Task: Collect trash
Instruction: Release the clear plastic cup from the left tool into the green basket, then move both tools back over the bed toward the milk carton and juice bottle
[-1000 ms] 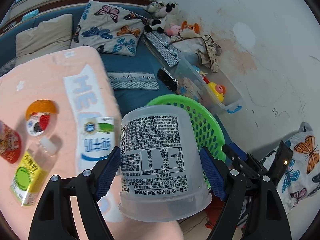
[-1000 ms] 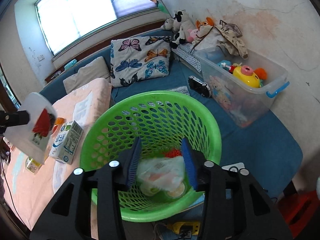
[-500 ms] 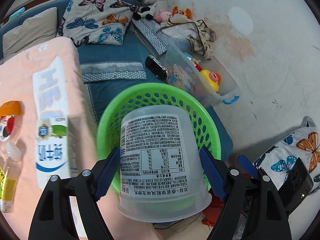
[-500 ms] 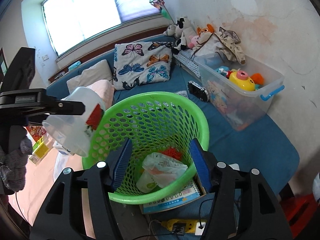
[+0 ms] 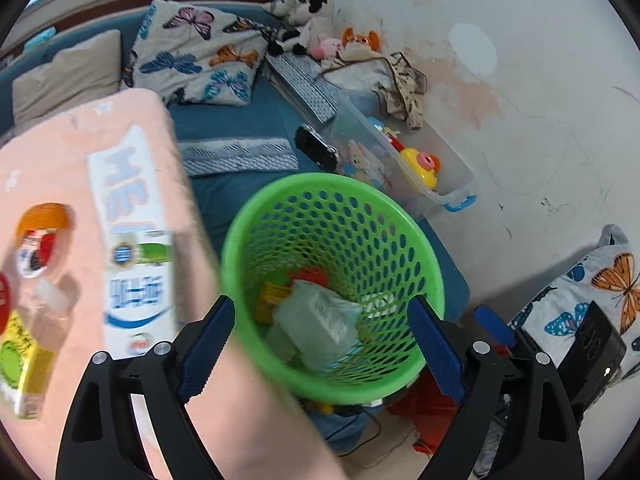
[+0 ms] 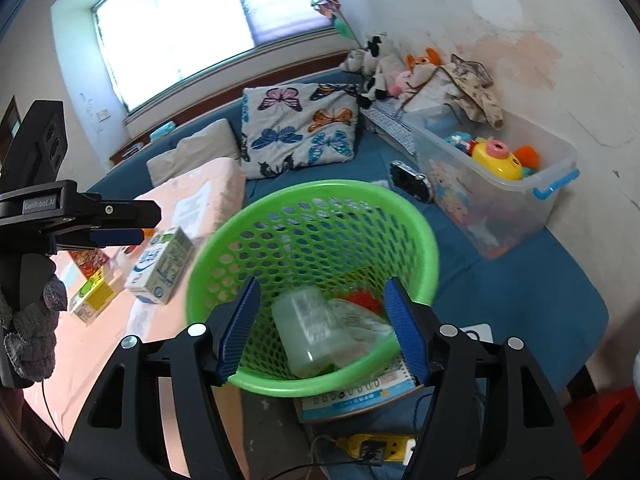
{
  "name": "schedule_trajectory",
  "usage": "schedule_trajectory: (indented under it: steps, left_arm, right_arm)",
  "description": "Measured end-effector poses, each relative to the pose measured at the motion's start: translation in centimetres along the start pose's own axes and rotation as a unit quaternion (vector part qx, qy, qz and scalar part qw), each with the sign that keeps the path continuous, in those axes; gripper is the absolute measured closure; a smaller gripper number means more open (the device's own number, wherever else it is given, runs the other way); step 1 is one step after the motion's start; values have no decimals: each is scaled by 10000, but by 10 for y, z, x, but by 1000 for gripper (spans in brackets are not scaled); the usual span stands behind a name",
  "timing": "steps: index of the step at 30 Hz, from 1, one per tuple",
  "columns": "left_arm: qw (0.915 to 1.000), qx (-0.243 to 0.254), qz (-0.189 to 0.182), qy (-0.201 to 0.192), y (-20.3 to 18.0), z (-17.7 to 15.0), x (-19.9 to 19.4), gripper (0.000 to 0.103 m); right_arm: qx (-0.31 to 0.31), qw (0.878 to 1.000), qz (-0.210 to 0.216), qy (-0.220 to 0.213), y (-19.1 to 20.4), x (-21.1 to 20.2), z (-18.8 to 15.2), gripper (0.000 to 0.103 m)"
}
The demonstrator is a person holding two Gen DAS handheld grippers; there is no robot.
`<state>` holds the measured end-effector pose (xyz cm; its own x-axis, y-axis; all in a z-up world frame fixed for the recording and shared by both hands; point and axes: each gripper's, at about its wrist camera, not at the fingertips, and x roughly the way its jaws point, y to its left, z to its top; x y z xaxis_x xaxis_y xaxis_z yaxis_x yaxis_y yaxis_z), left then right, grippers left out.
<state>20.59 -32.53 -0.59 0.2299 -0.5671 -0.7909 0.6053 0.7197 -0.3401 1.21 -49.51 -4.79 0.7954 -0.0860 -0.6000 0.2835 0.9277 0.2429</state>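
Observation:
A green mesh basket point(image 5: 332, 188) point(image 6: 320, 192) stands beside the bed. In it lie a clear plastic cup with a printed label point(image 5: 320, 320) point(image 6: 308, 328), a crumpled bag and red scraps. My left gripper point(image 5: 320, 308) hangs over the basket; its jaws are opening and nothing is between them. From the right wrist view it point(image 6: 144, 224) shows side-on at the left. My right gripper point(image 6: 322, 284) hovers above the basket's near rim, its jaws also opening and empty. A milk carton point(image 5: 138, 292) point(image 6: 160, 268), a yellow-labelled bottle point(image 5: 24, 356) and a jelly cup point(image 5: 38, 236) lie on the pink blanket point(image 5: 60, 152).
A clear toy bin point(image 6: 520, 184) stands against the wall right of the basket, with a black console point(image 6: 412, 186) beside it. A butterfly pillow point(image 6: 300, 128) sits behind. A notebook point(image 6: 360, 396) lies under the basket, and a yellow power strip point(image 6: 372, 446) with cables is on the floor.
The clear cup has left my left gripper and now lies in the basket. Both grippers' jaws stand wider than before, and the left view has shifted back toward the blanket.

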Motion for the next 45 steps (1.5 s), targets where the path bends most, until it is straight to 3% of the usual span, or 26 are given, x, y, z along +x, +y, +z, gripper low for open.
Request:
schedule_trajectory:
  steps: [10,21,32,45]
  left_arm:
    - [9968,-215,649,-413,61,-26,-63,18]
    - [9883,-419,1391,-466,141,-58,-105,18]
    - [9826,-660,1634,-580,201,-84,-138,18]
    - [9811,-732,1675,-634,234,-98,-151,18]
  right_arm:
    - [-393,9984,402,-25,51,-2,10,31]
    - [-800,9924,897,247,125,20,17,28]
    - [-953,9868,1136,649,194,59,22,28]
    - [-1093,9857,679,1089,235,128,31,28]
